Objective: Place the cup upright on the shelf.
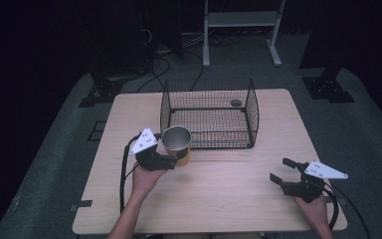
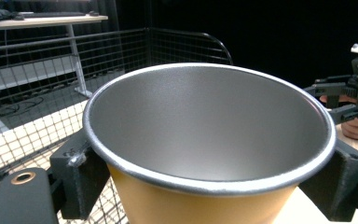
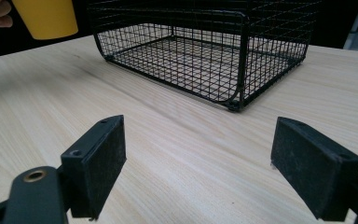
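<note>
The left gripper point(image 1: 175, 160) holds the cup point(image 1: 176, 142) upright, its fingers point(image 2: 80, 175) closed on the yellow wall just below the silver rim, one on each side. The cup hangs off the table point(image 1: 214, 194), just in front of the near-left corner of the wire basket point(image 1: 209, 112), which sits toward the table's far edge. The right gripper view shows the cup's base lifted clear of the wood.

The coming move, as I judge it, turns on this: the basket lies beyond and slightly right of the cup, and its near wall stands between the two. The cup's long axis is vertical, mouth up, so it would need to rise over that wall before going in. The left hand is much the nearer; it already has the cup beside the basket.

The right gripper point(image 1: 283, 172) rests by the table's near-right corner, well apart from cup and basket, its fingers point(image 3: 99, 161) spread wide with nothing between them.

A small dark round thing point(image 1: 236, 103) lies on the basket floor near the far-right corner; what it is cannot be made out. In the left gripper view the cup's mouth hides most of the basket, and the cup's base is cut off.
</note>
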Demonstrator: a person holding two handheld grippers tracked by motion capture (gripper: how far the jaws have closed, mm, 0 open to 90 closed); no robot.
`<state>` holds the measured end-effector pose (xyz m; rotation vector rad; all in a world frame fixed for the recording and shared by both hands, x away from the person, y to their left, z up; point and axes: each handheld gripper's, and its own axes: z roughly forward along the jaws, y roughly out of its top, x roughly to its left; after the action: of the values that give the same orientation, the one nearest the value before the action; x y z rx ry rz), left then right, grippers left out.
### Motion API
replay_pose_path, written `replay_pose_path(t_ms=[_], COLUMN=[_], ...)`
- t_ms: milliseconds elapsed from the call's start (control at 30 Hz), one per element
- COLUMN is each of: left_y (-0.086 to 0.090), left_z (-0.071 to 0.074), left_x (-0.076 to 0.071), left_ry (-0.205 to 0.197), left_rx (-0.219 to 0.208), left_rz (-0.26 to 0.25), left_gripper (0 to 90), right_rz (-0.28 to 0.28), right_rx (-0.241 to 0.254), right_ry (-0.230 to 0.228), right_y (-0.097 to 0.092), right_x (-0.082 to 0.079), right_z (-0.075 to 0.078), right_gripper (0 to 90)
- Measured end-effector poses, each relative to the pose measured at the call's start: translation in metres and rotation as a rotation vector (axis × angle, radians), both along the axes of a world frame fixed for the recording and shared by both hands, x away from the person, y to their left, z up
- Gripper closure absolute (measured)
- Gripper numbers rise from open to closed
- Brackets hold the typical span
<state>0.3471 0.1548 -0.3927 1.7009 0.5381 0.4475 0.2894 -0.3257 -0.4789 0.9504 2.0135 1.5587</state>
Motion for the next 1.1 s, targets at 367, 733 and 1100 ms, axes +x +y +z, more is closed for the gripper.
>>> replay_pose_path(t_ms=[367, 733, 1100], left_y=[-0.014, -0.026, -0.038], left_z=[0.016, 0.029, 0.039], left_x=[0.017, 0.040, 0.065], left_ry=[-0.006, 0.006, 0.017], left_rx=[0.001, -0.003, -0.009], left_rz=[-0.026, -0.045, -0.053], left_gripper=[13.3, 13.3, 13.3], right_rz=[0.004, 0.006, 0.010], right_rx=[0.004, 0.009, 0.004], right_ry=[-0.001, -0.004, -0.006], right_y=[0.000, -0.001, 0.000], right_x=[0.000, 0.000, 0.000], right_z=[0.000, 0.000, 0.000], right_gripper=[16.8, 16.8, 16.8])
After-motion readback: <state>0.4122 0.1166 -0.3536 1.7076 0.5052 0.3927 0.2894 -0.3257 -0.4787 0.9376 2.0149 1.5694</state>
